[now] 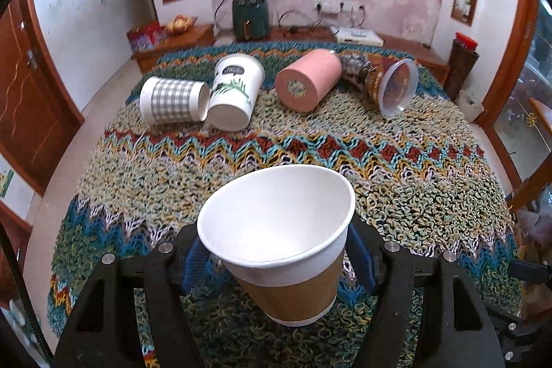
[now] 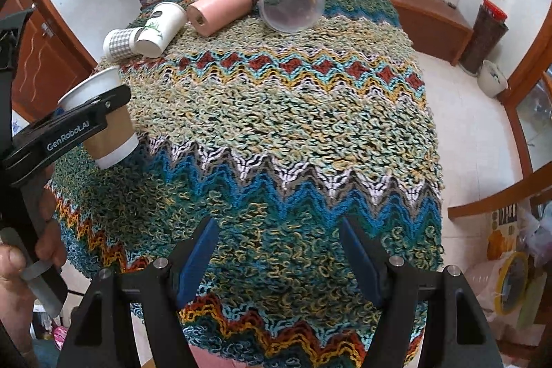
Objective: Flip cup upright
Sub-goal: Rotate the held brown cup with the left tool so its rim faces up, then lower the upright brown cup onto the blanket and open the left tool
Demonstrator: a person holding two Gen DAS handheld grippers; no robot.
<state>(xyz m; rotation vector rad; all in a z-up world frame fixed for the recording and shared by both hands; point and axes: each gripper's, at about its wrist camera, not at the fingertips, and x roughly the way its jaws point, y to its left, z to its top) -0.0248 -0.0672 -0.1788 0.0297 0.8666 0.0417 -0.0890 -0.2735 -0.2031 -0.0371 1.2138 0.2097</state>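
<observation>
My left gripper [image 1: 276, 261] is shut on a paper cup [image 1: 283, 250] with a brown sleeve and white rim. The cup is nearly upright, mouth up and tilted a little away, just above the knitted cloth. It also shows in the right wrist view [image 2: 103, 123], held by the left gripper [image 2: 100, 116] at the table's left edge. My right gripper [image 2: 279, 254] is open and empty over the near part of the cloth. Several other cups lie on their sides at the far edge: a checked cup [image 1: 172, 100], a white leaf-print cup [image 1: 234, 92], a pink cup [image 1: 307, 80] and a clear plastic cup [image 1: 396, 87].
A colourful zigzag knitted cloth [image 1: 310, 147] covers the table. Behind it stand a wooden bench with a green air fryer [image 1: 250, 18] and a white box [image 1: 358, 37]. A wooden door [image 1: 24, 99] is at the left, tiled floor [image 2: 476, 140] at the right.
</observation>
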